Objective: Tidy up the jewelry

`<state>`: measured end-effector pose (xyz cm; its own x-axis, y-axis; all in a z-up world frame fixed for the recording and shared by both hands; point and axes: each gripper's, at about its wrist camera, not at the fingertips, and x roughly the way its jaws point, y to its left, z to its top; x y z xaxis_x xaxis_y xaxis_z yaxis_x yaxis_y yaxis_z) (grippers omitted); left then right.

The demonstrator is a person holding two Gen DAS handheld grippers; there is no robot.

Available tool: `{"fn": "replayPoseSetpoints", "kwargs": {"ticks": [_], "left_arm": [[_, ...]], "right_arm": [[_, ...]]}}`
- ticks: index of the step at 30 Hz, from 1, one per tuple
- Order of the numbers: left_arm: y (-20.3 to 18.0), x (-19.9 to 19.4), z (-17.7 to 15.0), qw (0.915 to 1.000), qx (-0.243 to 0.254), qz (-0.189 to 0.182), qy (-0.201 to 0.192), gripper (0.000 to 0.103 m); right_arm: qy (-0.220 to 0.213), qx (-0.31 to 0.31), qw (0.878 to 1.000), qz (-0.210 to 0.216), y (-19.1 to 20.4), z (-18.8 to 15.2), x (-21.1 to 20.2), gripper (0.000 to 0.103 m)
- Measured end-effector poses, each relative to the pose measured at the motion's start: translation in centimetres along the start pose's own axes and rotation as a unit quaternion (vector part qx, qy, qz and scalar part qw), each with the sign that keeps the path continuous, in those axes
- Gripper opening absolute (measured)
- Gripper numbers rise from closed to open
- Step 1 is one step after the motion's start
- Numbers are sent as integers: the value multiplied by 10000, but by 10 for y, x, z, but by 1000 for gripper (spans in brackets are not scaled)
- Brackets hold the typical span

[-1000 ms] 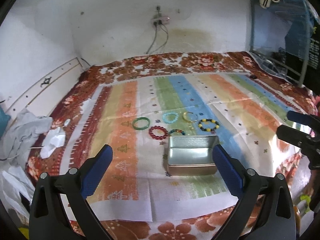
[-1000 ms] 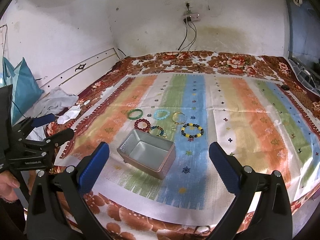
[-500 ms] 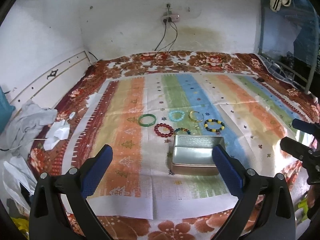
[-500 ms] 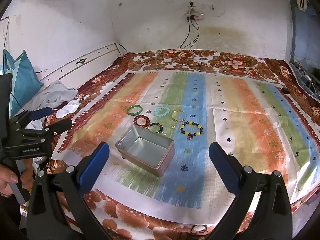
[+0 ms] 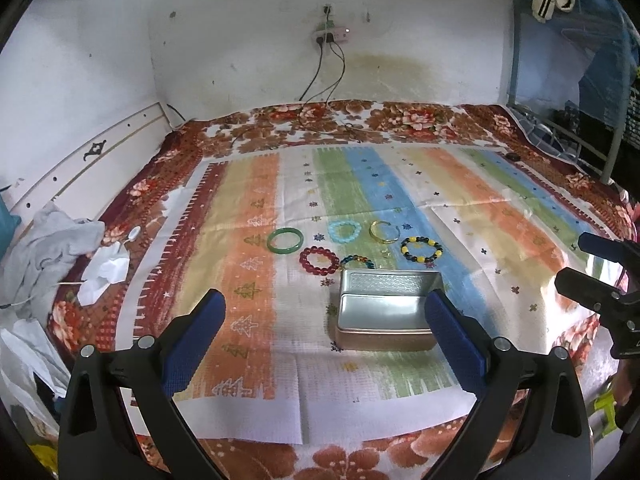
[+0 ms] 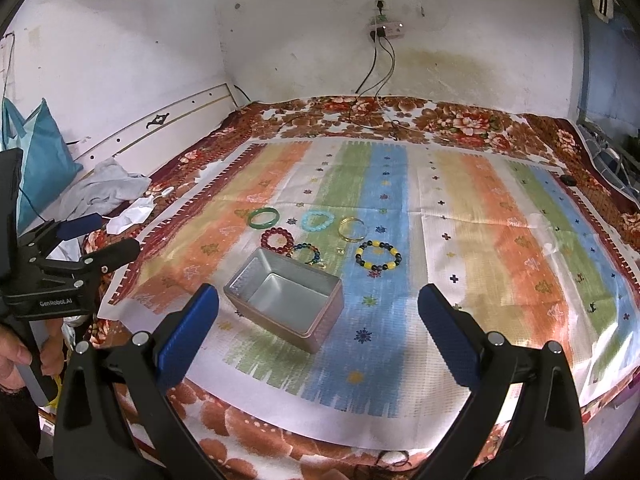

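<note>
An open, empty metal tin (image 5: pixel 386 312) (image 6: pixel 286 306) sits on the striped cloth on the bed. Beyond it lie several bracelets: a green bangle (image 5: pixel 285 240) (image 6: pixel 263 217), a red bead one (image 5: pixel 319 261) (image 6: pixel 277 239), a light blue bead one (image 5: pixel 343 231) (image 6: pixel 317 221), a gold bangle (image 5: pixel 384 231) (image 6: pixel 352 229), a yellow-and-black bead one (image 5: pixel 421 249) (image 6: pixel 378 255) and a multicoloured one (image 5: pixel 357 261) (image 6: pixel 307 253) against the tin's far wall. My left gripper (image 5: pixel 324 336) and right gripper (image 6: pixel 318 330) are open and empty, held above the bed's near edge.
The striped cloth (image 5: pixel 248 280) lies over a floral bedspread (image 5: pixel 400 120). Grey clothes and white paper (image 5: pixel 60 248) lie at the left edge by the white headboard. Cables (image 6: pixel 376 80) hang from a wall socket. A metal rack (image 5: pixel 560 112) stands at the right.
Both grippers have pulled back and risen a little, so more of the bed shows. The tin and bracelets have not moved. Both grippers stay open.
</note>
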<state>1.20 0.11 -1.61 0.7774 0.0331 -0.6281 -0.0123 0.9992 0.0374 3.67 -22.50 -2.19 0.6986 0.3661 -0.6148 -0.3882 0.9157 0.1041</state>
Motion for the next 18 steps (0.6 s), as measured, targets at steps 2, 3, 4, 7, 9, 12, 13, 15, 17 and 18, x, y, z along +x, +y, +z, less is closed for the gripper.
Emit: {"fn": "replayPoseSetpoints", "kwargs": {"ticks": [2, 3, 4, 7, 9, 12, 13, 15, 17, 18], "left_arm": [[3, 7, 1, 10000, -19, 53, 27, 98], [5, 10, 2, 10000, -44, 64, 36, 98], [6, 13, 3, 10000, -68, 56, 47, 98], [14, 24, 6, 9997, -215, -80, 118, 98], [16, 31, 8, 9995, -234, -136, 150, 98], [15, 41, 9, 9994, -201, -159, 212, 98], [14, 45, 10, 9993, -208, -188, 234, 98], [15, 51, 12, 9991, -212, -250, 255, 98], [17, 57, 15, 9991, -223, -242, 257, 98], [19, 62, 17, 9991, -262, -226, 262, 98]], "right_arm": [[63, 14, 10000, -10, -5, 2, 6, 98], [96, 26, 9999, -26, -8, 4, 10, 98], [123, 49, 9999, -55, -11, 5, 14, 98], [157, 120, 9997, -152, -16, 11, 23, 98], [181, 164, 9996, -146, -21, 13, 30, 98], [230, 218, 9994, -134, -26, 14, 39, 98], [247, 237, 9993, -115, -28, 14, 42, 98], [285, 296, 9991, -107, -31, 14, 48, 98], [317, 340, 9989, -116, -33, 14, 55, 98], [347, 352, 9987, -119, -34, 15, 59, 98]]}}
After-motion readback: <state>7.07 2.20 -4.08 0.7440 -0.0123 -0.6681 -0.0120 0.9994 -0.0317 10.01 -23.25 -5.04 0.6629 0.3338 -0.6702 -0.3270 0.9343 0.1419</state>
